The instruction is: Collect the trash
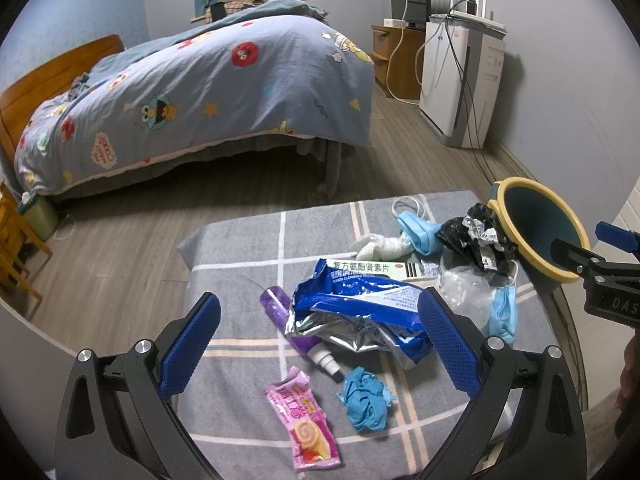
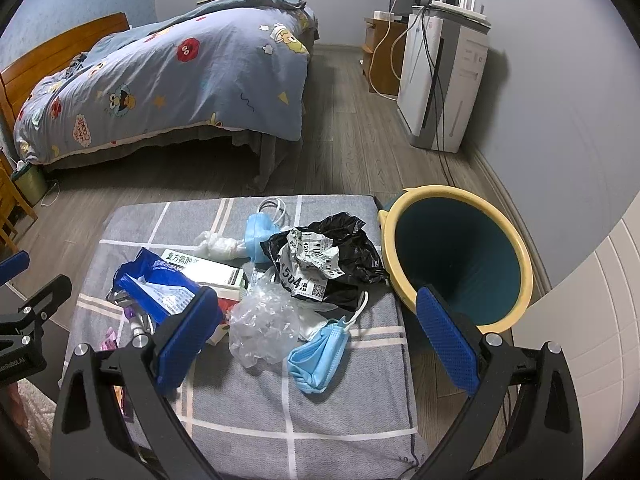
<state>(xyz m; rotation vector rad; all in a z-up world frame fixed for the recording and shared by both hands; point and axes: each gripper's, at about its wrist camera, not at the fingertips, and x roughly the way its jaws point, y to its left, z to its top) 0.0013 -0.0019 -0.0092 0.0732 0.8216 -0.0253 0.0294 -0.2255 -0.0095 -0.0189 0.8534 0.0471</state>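
Trash lies scattered on a grey checked cushion point(image 1: 248, 248) point(image 2: 280, 400). My left gripper point(image 1: 320, 344) hangs open above a torn blue and silver wrapper point(image 1: 360, 312), a purple spray bottle point(image 1: 288, 320), a pink snack packet point(image 1: 302, 420) and a crumpled blue glove point(image 1: 366, 400). My right gripper point(image 2: 316, 340) is open over a clear plastic wad point(image 2: 264, 326) and a blue face mask point(image 2: 318, 354). A black bag with crumpled labels point(image 2: 324, 260) lies beyond. A yellow-rimmed teal bin point(image 2: 460, 264) point(image 1: 540, 228) stands at the cushion's right edge.
A white medicine box point(image 1: 372, 269), a white tissue twist point(image 1: 380, 245) and a second blue mask point(image 1: 416, 232) sit further back. Beyond the cushion are wooden floor, a bed with a blue cartoon duvet point(image 1: 208, 92), and a white appliance with cables point(image 2: 444, 76) by the right wall.
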